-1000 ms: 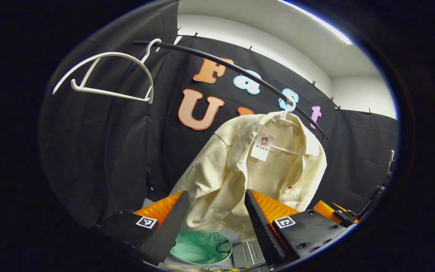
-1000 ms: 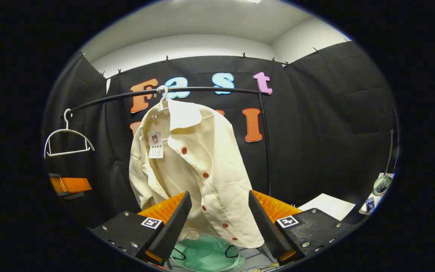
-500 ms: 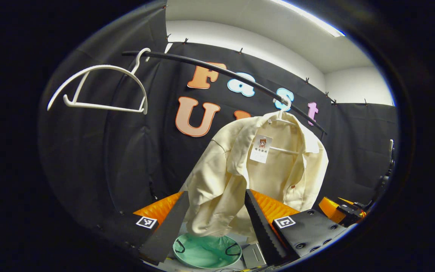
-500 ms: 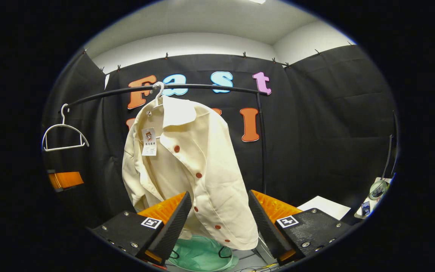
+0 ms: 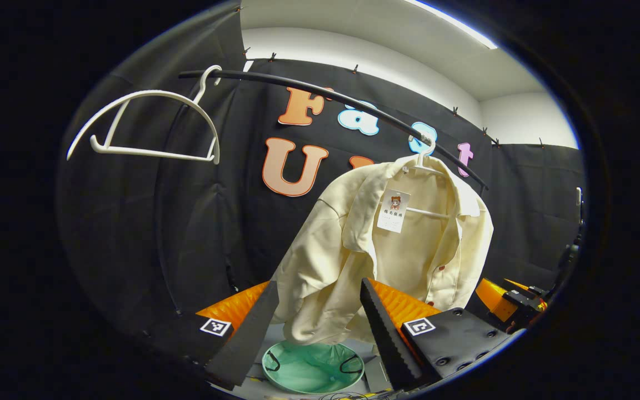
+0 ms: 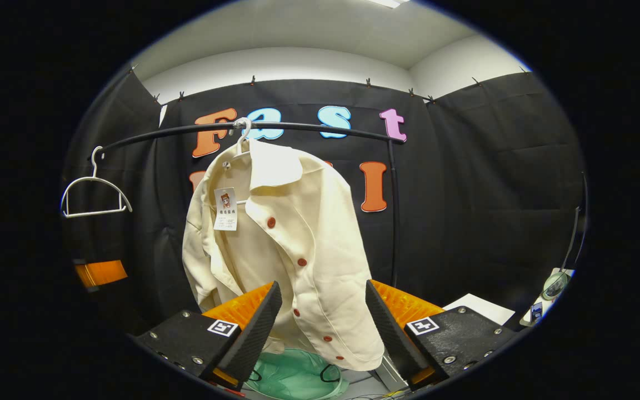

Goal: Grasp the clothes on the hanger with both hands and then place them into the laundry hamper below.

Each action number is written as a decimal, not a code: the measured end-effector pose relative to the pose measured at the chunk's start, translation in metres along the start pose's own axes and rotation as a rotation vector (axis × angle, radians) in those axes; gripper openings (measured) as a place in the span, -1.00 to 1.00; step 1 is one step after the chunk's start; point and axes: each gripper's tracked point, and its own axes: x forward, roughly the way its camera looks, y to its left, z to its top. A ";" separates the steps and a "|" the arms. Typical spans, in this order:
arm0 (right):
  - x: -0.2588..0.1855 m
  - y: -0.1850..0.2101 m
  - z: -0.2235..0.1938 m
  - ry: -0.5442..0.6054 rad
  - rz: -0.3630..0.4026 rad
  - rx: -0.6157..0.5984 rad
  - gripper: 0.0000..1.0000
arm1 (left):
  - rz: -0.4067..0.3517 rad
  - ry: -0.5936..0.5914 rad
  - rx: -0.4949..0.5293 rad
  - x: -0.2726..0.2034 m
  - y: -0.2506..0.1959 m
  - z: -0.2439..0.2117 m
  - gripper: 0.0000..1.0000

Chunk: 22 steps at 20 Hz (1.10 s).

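Black cloth wall (image 6: pixel 481 183) fills the back of both views, pale ceiling above it. Black curved rail (image 6: pixel 309 129) runs across upper middle of the right gripper view; in the left gripper view the rail (image 5: pixel 320 94) slants from upper left down to right of centre. Cream jacket (image 6: pixel 286 250) with red buttons hangs on a white hanger (image 6: pixel 240 145) hooked on the rail, left of centre in the right gripper view, paper tag near its collar; in the left gripper view the jacket (image 5: pixel 386 250) sits centre-right, front hanging open, hem low between the fingers. Empty white hanger (image 5: pixel 148 125) hangs on the rail at upper left of the left gripper view, and at left edge of the right gripper view (image 6: pixel 95 194). Green laundry hamper (image 5: pixel 313 369) sits at bottom centre under the jacket; in the right gripper view the hamper (image 6: pixel 292 375) is partly hidden by the hem. Left gripper (image 5: pixel 315 328) spread wide at bottom, jacket hem seen in the gap, contact cannot be told. Right gripper (image 6: pixel 323 328) also spread wide, jacket front in the gap, contact unclear. White sheet (image 6: pixel 478 308) lies at lower right of the right gripper view.
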 end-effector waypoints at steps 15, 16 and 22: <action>0.094 0.047 0.027 -0.015 0.054 -0.017 0.89 | 0.021 0.002 0.008 0.011 0.012 0.002 0.94; 0.099 0.046 0.027 -0.009 0.042 -0.025 0.82 | 0.020 0.006 0.007 0.012 0.011 0.001 0.94; 0.117 0.047 0.019 0.019 0.031 -0.014 0.33 | 0.001 0.028 0.015 0.018 0.002 -0.005 0.94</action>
